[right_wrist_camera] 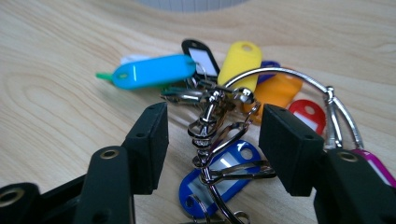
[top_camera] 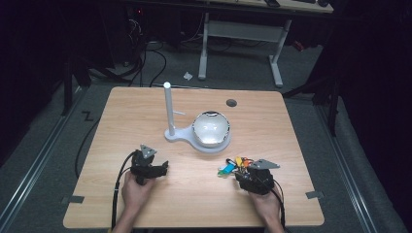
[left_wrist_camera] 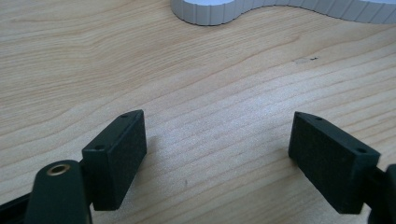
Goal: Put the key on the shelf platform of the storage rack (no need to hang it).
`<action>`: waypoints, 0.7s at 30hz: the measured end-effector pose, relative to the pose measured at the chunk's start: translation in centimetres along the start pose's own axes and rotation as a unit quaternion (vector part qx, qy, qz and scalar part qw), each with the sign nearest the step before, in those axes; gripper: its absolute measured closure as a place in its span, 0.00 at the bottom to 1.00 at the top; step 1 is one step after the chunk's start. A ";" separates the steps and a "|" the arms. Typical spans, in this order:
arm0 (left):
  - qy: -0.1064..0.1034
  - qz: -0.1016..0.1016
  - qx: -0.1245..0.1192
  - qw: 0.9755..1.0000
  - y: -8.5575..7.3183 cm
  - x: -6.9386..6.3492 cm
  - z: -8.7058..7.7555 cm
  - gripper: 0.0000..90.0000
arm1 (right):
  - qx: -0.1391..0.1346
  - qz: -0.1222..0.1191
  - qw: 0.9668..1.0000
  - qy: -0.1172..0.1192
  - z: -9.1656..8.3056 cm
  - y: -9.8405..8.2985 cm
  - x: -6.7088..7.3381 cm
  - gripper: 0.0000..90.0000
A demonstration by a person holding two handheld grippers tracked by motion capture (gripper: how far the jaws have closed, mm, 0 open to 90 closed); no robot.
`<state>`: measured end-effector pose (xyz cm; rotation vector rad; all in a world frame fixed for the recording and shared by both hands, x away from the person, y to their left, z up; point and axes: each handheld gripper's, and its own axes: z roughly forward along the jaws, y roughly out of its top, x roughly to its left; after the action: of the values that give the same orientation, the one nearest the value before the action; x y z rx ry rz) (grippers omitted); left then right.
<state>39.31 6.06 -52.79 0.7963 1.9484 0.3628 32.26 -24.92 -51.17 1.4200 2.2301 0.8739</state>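
A bunch of coloured key tags on metal rings lies on the wooden table, near its front right. In the right gripper view, my right gripper stands open low over the bunch, with the stacked rings and a dark blue tag between its jaws and the pads clear of them. A light blue tag, a yellow tag and the large ring lie just beyond. My left gripper rests open at the front left, over bare wood.
A white stand sits mid-table, with an upright white post and a shiny dome-like bowl; its base edge shows ahead of the left jaws. A dark round hole lies near the far edge. Cables trail off the front.
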 end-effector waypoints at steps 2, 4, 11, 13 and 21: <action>0.000 0.000 0.000 1.000 0.0 0.0 0.0 0.22 | -0.001 -0.007 1.000 -0.009 0.1 0.0 0.1 0.54; 0.000 0.001 0.000 1.000 0.0 0.0 0.0 0.22 | -0.005 -0.008 1.000 -0.016 0.1 -0.1 0.1 0.63; -0.002 0.005 -0.001 1.000 0.0 0.1 0.0 0.22 | -0.007 -0.027 1.000 -0.009 0.0 -0.1 0.1 0.84; -0.002 0.005 -0.001 1.000 0.0 0.1 0.0 0.22 | -0.007 -0.023 1.000 -0.008 0.0 -0.1 0.1 0.84; -0.003 0.006 -0.001 1.000 0.0 0.1 0.0 0.22 | -0.013 -0.024 1.000 -0.007 -0.1 -0.1 0.1 0.86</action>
<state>39.28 6.12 -52.84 0.8067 1.9391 0.3693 32.07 -24.85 -51.19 1.3526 2.2251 0.8708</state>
